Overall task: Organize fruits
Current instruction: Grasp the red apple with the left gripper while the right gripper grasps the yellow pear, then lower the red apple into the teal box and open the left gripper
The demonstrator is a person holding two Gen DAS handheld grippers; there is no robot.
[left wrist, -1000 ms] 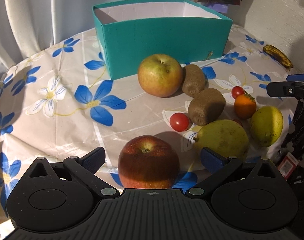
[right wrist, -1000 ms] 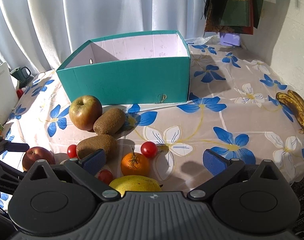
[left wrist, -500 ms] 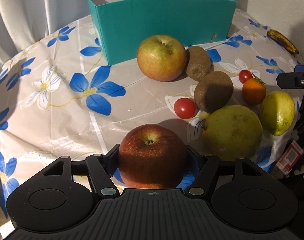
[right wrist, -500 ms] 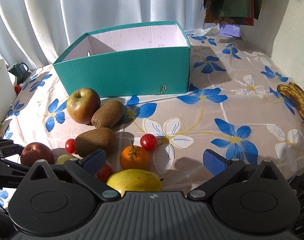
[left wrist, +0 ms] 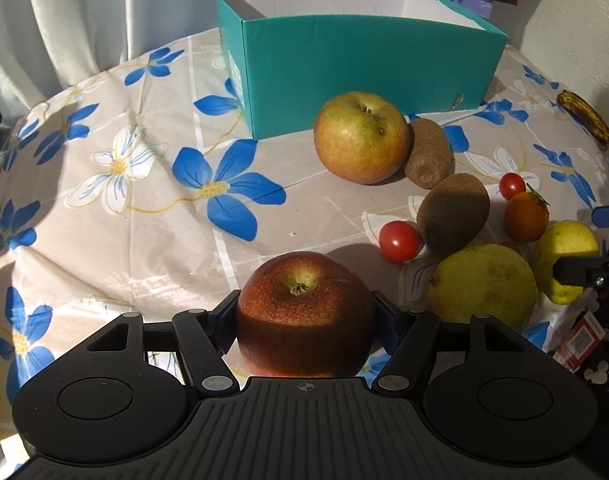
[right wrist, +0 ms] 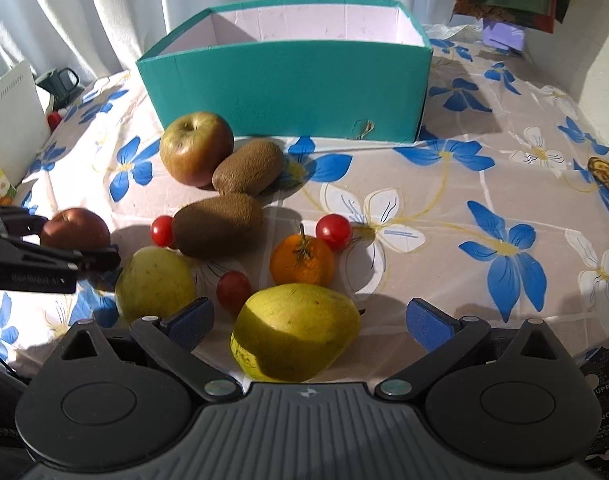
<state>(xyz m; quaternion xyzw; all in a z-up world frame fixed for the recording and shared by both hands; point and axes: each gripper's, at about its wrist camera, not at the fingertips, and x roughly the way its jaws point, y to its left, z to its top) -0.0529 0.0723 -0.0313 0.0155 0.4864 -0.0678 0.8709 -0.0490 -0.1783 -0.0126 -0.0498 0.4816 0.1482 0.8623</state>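
Note:
A red apple (left wrist: pixel 304 292) sits near the table's front edge, and my left gripper (left wrist: pixel 306 322) is shut on it, pads pressed on both sides. The right wrist view shows the same apple (right wrist: pixel 74 230) in that gripper (right wrist: pixel 72 240) at far left. My right gripper (right wrist: pixel 310 322) stands open just above a yellow-green pear (right wrist: pixel 296 332), which lies between its blue pads (right wrist: pixel 192 320) without touching them. The teal box (right wrist: pixel 288 88) stands open-topped at the back, and nothing shows inside it.
Between box and grippers lie a greenish apple (right wrist: pixel 196 148), two kiwis (right wrist: pixel 248 166) (right wrist: pixel 218 230), a tangerine (right wrist: pixel 302 260), three cherry tomatoes (right wrist: pixel 334 232), a second pear (right wrist: pixel 154 282). A banana (right wrist: pixel 608 180) lies far right. Curtain behind; table edge close in front.
My left gripper's jaws have closed from wide open onto the red apple. The right gripper has sunk and tipped forward, so the pear now fills the space between its fingers.

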